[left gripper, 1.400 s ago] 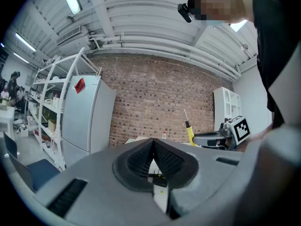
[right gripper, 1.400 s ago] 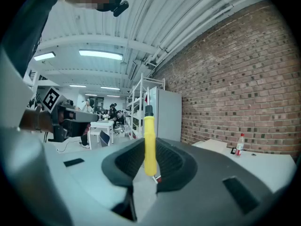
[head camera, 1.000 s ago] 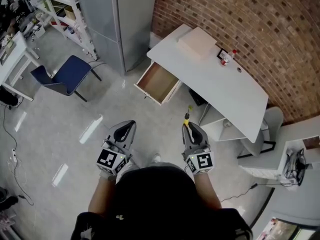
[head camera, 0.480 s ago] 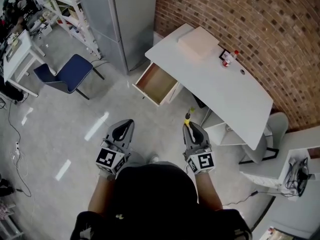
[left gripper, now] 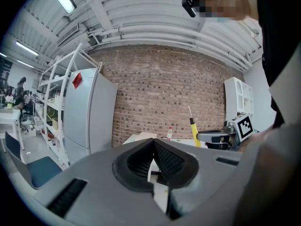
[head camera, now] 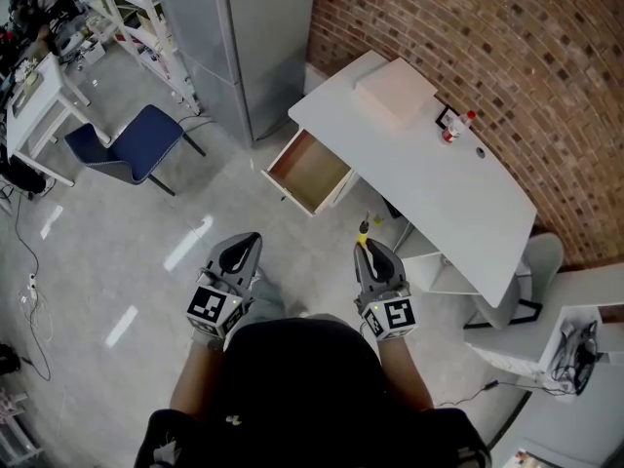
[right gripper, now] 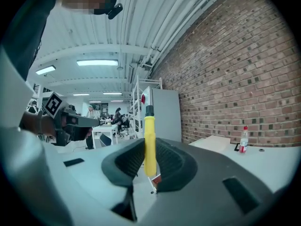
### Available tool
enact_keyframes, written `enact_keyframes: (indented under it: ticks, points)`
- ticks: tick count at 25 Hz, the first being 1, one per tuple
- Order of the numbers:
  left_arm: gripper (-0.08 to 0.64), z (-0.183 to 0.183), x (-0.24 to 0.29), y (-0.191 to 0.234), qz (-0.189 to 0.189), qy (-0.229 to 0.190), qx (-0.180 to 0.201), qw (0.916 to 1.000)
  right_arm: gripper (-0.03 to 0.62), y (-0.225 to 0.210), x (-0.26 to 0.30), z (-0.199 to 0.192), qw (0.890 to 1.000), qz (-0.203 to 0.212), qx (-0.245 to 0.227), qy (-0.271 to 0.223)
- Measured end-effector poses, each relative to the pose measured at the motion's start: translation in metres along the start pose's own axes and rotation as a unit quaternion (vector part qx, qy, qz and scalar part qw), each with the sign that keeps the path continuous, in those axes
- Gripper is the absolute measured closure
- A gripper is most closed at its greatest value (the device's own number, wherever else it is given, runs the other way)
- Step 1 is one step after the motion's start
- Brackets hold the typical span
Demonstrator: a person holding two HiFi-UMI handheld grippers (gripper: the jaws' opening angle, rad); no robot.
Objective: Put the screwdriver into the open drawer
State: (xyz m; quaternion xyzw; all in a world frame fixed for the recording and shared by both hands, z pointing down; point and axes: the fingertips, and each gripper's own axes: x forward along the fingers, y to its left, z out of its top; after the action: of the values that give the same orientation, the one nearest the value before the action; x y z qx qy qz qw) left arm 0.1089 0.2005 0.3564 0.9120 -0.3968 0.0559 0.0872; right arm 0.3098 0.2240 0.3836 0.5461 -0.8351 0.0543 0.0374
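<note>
Overhead, the head view looks down on a person standing short of a white desk (head camera: 429, 198) that runs along a brick wall (head camera: 507, 47). A drawer (head camera: 308, 172) is pulled out from the desk's left end, its wooden bottom showing. On the desk top, toward that same end, lies a flat pale box (head camera: 395, 93). A small bottle (head camera: 455, 128) with a red cap stands beyond the box, near the desk's wall edge. Left of the desk are a tall grey cabinet (head camera: 234, 37) and, farther out, a blue chair (head camera: 136, 144).

Both tools are held out in front of the person, well apart from the desk. The left gripper (head camera: 240, 253) carries nothing. The right gripper (head camera: 370, 252) holds the screwdriver (head camera: 364, 230), whose yellow handle pokes out past the jaw tips toward the desk. The screwdriver is well short of the drawer.

Next, the left gripper view shows its two ribbed jaws pressed together with nothing between them. Beyond them are the desk, the box and the bottle, with the cabinet to the desk's left. The other tool appears at the right, the screwdriver standing upright in it.

Last, the right gripper view shows its jaws clamped on the yellow handle, which stands upright between the pads with its dark collar above them. The desk, with the box and the bottle, lies to the right.
</note>
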Motion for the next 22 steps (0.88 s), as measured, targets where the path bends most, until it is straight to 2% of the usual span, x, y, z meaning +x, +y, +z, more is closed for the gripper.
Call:
enact_keyframes:
  ticks: [8, 14, 22]
  points:
    - [0.557, 0.006, 0.018, 0.069, 0.000, -0.005, -0.012, 0.9999, 0.514, 0.010, 0.071, 0.011, 1.000, 0.004, -0.008, 0.009]
    - [0.557, 0.009, 0.025, 0.131, -0.003, -0.009, -0.014, 0.9999, 0.514, 0.023, 0.132, 0.013, 1.000, 0.004, 0.007, 0.019]
    - [0.557, 0.015, 0.006, 0.228, 0.033, -0.018, -0.019, 0.9991, 0.515, 0.058, 0.224, 0.010, 0.999, 0.029, 0.003, 0.029]
